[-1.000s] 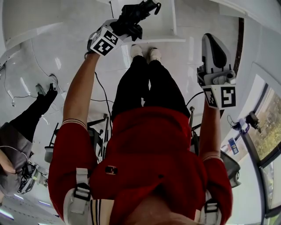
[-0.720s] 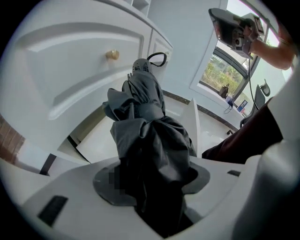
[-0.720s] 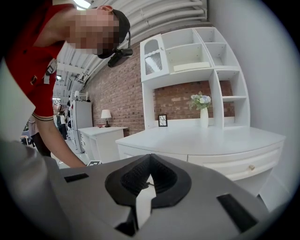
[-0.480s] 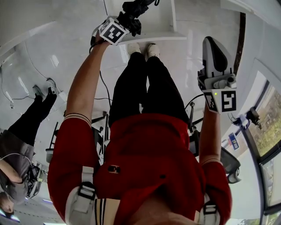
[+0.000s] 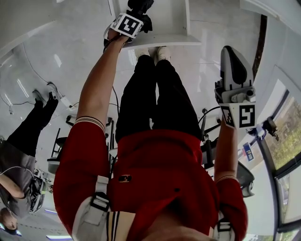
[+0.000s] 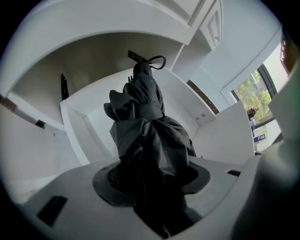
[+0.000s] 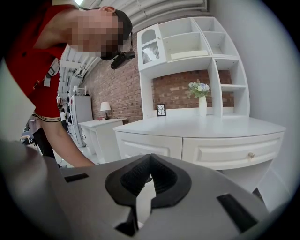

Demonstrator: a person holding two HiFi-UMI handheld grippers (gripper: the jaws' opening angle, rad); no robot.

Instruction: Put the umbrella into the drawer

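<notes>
A folded black umbrella (image 6: 145,126) sticks out of my left gripper (image 6: 151,187), whose jaws are shut on its bunched fabric. Its tip and strap loop point into an open white drawer (image 6: 91,126). In the head view the left gripper (image 5: 137,13) is stretched far forward, holding the umbrella (image 5: 141,4) over the drawer (image 5: 162,41) just beyond the person's shoes. My right gripper (image 5: 233,54) is held up at the right, away from the drawer. In its own view the right gripper (image 7: 149,180) has its pads together with nothing between them.
A white sideboard (image 7: 201,145) with closed drawers, a shelf unit and a vase of flowers (image 7: 200,96) fill the right gripper view. Another person (image 5: 26,136) sits at the left over cables on the white floor. A window (image 5: 287,136) lies to the right.
My left gripper has reached further forward with the umbrella, over the open drawer. The right gripper has hardly moved.
</notes>
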